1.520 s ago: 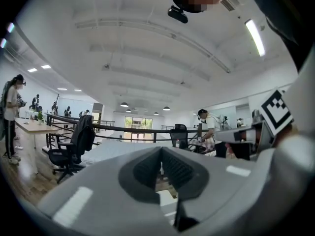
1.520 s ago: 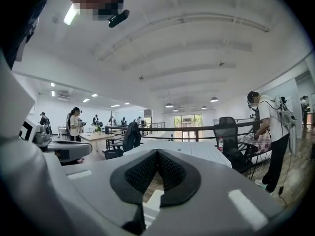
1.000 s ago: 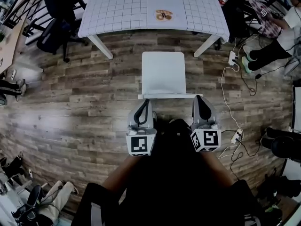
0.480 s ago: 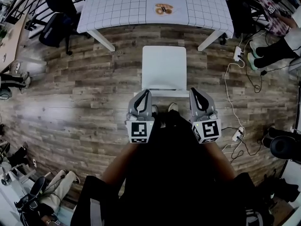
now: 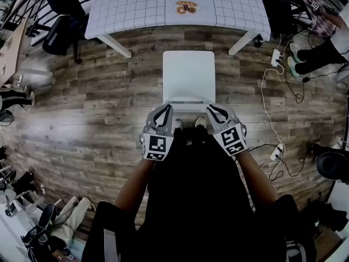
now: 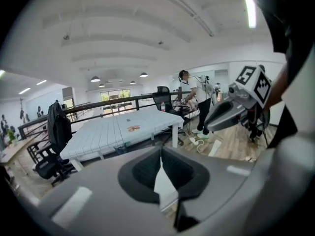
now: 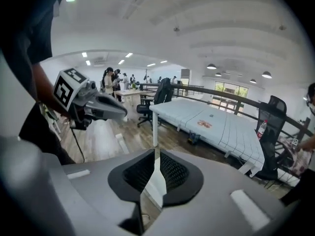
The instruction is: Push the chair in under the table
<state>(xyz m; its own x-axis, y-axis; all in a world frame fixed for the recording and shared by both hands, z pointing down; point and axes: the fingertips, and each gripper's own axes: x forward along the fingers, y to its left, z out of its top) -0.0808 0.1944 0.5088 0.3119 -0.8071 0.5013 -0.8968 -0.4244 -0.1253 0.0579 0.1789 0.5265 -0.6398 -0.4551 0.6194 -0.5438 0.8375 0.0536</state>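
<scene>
A white chair [image 5: 188,75] stands on the wood floor just in front of the table [image 5: 136,10] with the grid-pattern cloth, its seat outside the table's edge. My left gripper [image 5: 166,109] is shut and empty, its tips at the left end of the backrest's top edge. My right gripper [image 5: 214,109] is at the right end; its jaws are starting to open, the tips still look closed, and nothing is between them. Whether either tip touches the backrest I cannot tell. In each gripper view a white sliver of chair [image 6: 162,183] [image 7: 156,181] shows behind the jaws.
A black office chair [image 5: 65,15] stands left of the table. Cables and a power strip [image 5: 275,59] lie on the floor to the right, near a seated person's legs [image 5: 316,53]. A small printed item [image 5: 186,7] lies on the table. More gear sits at the lower left.
Both grippers have dropped and tilted downward, rolling inward, and now sit at the chair's backrest top edge. The chair and table stand where they did.
</scene>
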